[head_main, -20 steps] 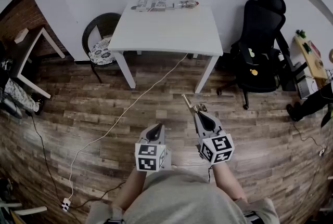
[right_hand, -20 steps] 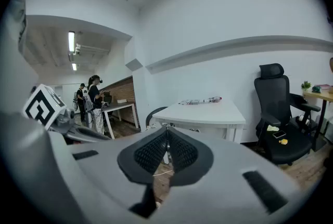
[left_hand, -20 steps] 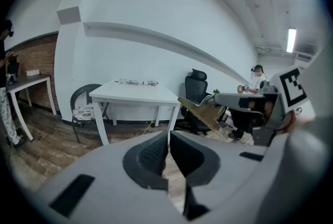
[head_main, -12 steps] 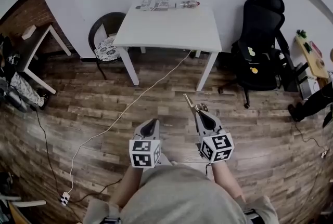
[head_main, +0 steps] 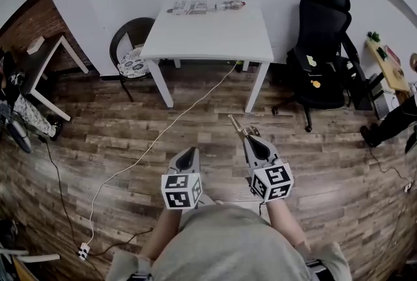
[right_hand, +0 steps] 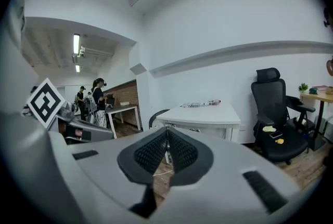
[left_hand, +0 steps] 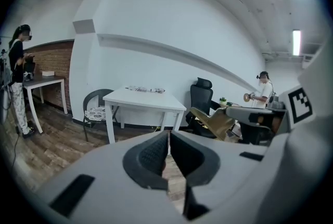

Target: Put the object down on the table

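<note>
The white table (head_main: 208, 35) stands ahead of me against the wall, across a stretch of wooden floor. At waist height my right gripper (head_main: 251, 141) is shut on a thin gold-coloured object (head_main: 235, 125) that sticks out forward and to the left past its tips. From the left gripper view that object (left_hand: 212, 120) looks tan and flat. In the right gripper view the jaws (right_hand: 167, 134) are pressed together, with the table (right_hand: 204, 114) straight beyond. My left gripper (head_main: 189, 154) is shut with nothing in it, and its own view (left_hand: 169, 137) also faces the table (left_hand: 148, 99).
Papers (head_main: 191, 7) and a bottle (head_main: 233, 4) lie along the table's far edge. A black office chair (head_main: 322, 45) stands to its right and a round chair (head_main: 130, 55) to its left. A white cable (head_main: 150, 146) crosses the floor to a power strip (head_main: 83, 250). People stand at both sides.
My left gripper has drawn back a little and to the left. The right gripper with the gold object has hardly moved. The table sits at about the same distance.
</note>
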